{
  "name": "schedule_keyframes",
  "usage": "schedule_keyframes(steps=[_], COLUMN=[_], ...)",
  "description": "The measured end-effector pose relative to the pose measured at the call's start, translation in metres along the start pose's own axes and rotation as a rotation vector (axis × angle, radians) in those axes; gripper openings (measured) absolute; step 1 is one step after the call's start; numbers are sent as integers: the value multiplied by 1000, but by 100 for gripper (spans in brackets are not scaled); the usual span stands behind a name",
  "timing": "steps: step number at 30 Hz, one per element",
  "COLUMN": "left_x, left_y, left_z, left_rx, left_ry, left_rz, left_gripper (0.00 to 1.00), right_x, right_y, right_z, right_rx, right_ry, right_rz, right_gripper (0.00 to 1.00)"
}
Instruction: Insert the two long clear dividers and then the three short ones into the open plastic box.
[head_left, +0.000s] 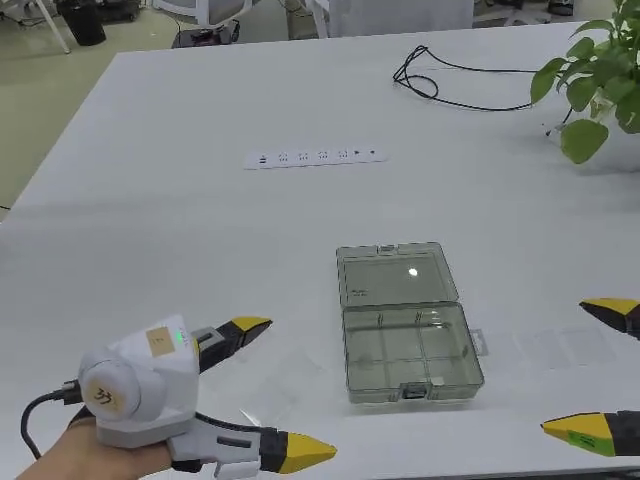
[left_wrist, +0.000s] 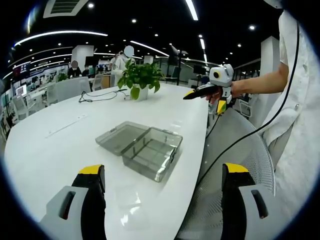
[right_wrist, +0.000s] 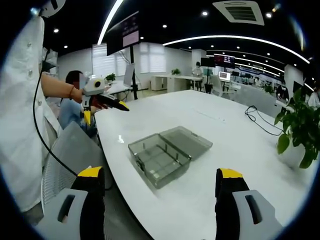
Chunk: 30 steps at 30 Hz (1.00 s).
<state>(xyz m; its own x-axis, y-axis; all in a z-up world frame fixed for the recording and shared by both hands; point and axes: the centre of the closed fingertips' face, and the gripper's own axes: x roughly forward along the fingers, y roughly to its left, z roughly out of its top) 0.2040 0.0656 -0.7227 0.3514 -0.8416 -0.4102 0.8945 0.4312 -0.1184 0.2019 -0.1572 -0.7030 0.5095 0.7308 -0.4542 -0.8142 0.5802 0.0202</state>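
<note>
**Both grippers wide and empty; the clear dividers are the trap**

Nearest you, the left gripper (head_left: 280, 390) hangs low over the table's near edge, jaws spread wide with nothing between them. The right gripper (head_left: 590, 368) comes in from the right, just as wide and just as empty. Between them sits the open box (head_left: 410, 350), base toward you, lid (head_left: 392, 272) laid flat behind it.

Your trouble is the dividers (head_left: 560, 345). They are clear plastic on a white table (head_left: 150, 230), barely visible just right of the box, with a fainter outline (head_left: 290, 368) on its left, near the left gripper. A thin sheet lying flat gives the jaws no edge, so I judge a careless close will skate it away rather than lift it. Long and short are hard to tell apart from here, so you could take a short one first. The box is unheld and looks light, and pressing a divider in may shove it along. Faint lines cross the base. I cannot tell whether they are slots or dividers already seated.

From above, the head view lays out the far table: power strip (head_left: 315, 156), cable (head_left: 450, 80), plant (head_left: 595, 85). The left gripper view adds height. It shows the right gripper raised clear of the tabletop, the box's shallow walls side-on, and a mesh chair (left_wrist: 235, 145) past the table edge. The right gripper view shows the left gripper held up likewise.
</note>
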Motion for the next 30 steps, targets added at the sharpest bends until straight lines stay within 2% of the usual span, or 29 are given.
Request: schedule_keyframes(steps=[30], left_x=[2], left_y=[-3], left_z=[-4], left_rx=[-1], left_ry=[14], left_rz=[-16], left_gripper=[98], right_x=[2], right_y=[2], right_z=[-3], right_rx=[-7], right_ry=[11], right_rz=[2], right_gripper=[91])
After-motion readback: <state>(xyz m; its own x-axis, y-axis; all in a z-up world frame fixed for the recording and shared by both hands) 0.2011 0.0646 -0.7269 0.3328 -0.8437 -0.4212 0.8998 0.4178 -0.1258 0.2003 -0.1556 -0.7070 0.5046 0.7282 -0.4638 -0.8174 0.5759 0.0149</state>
